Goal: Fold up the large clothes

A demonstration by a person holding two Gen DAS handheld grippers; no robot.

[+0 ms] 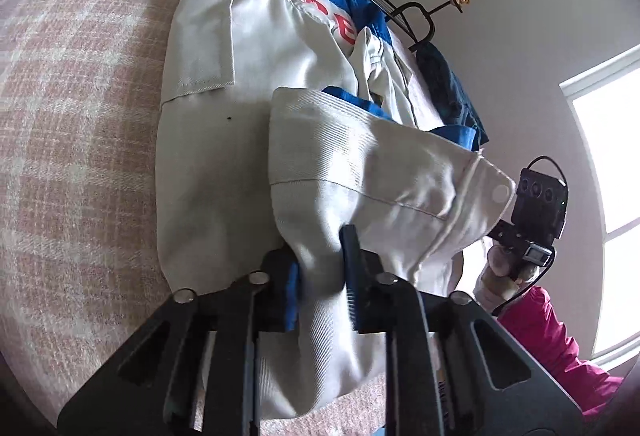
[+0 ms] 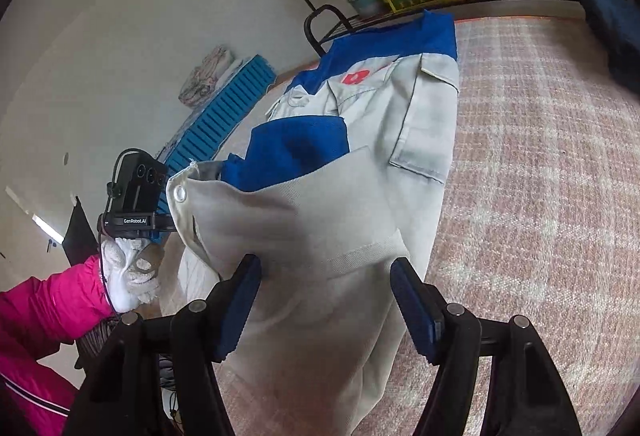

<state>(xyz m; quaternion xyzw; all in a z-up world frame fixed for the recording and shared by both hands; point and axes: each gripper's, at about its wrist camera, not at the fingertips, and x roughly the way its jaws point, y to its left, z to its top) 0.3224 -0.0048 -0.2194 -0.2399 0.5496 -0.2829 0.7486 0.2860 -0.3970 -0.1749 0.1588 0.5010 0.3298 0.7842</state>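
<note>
Left gripper jaws pinch the jacket hem; right gripper jaws stand wide, fabric between them.

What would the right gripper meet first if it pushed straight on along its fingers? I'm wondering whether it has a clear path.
Not clear: the grey and blue jacket already lies between the open right gripper fingers, so it would push into that raised cloth first, probably the folded jacket body beyond.
</note>
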